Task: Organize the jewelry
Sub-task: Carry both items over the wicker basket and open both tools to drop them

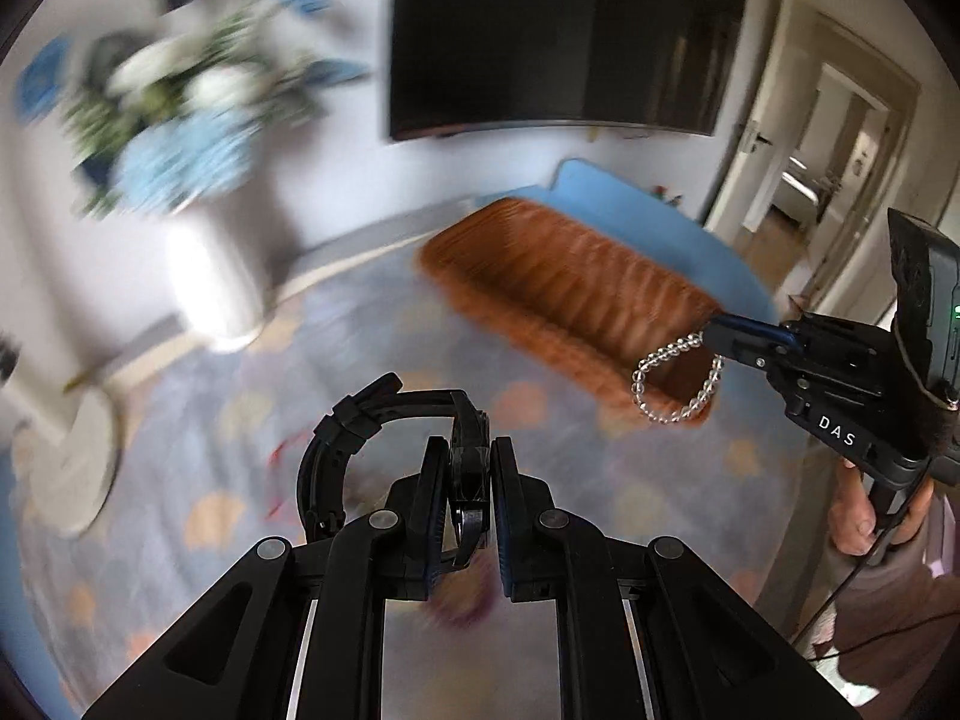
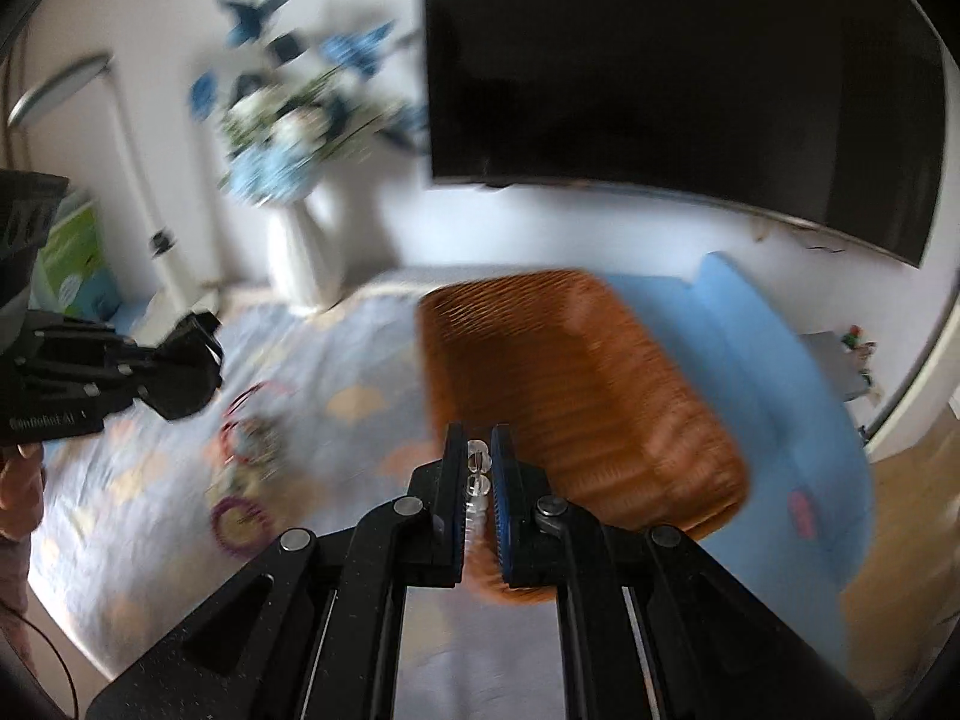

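Note:
My left gripper (image 1: 469, 450) is shut on a black wristwatch (image 1: 384, 420), held above the patterned cloth; its strap curls out to the left. My right gripper (image 2: 478, 441) is shut on a clear bead bracelet (image 2: 477, 480). In the left wrist view the bracelet (image 1: 672, 378) hangs as a loop from the right gripper (image 1: 717, 339), over the near end of the orange woven basket (image 1: 558, 294). In the right wrist view the basket (image 2: 576, 378) lies just ahead. Several red and purple bracelets (image 2: 246, 468) lie on the cloth at left, near the left gripper (image 2: 210, 360).
A white vase of blue and white flowers (image 2: 300, 192) stands at the back left by the wall. A dark TV (image 2: 678, 78) hangs above. A blue mat (image 2: 798, 420) lies under and beyond the basket. A white lamp base (image 1: 66, 468) sits at far left. A doorway (image 1: 828, 174) opens at right.

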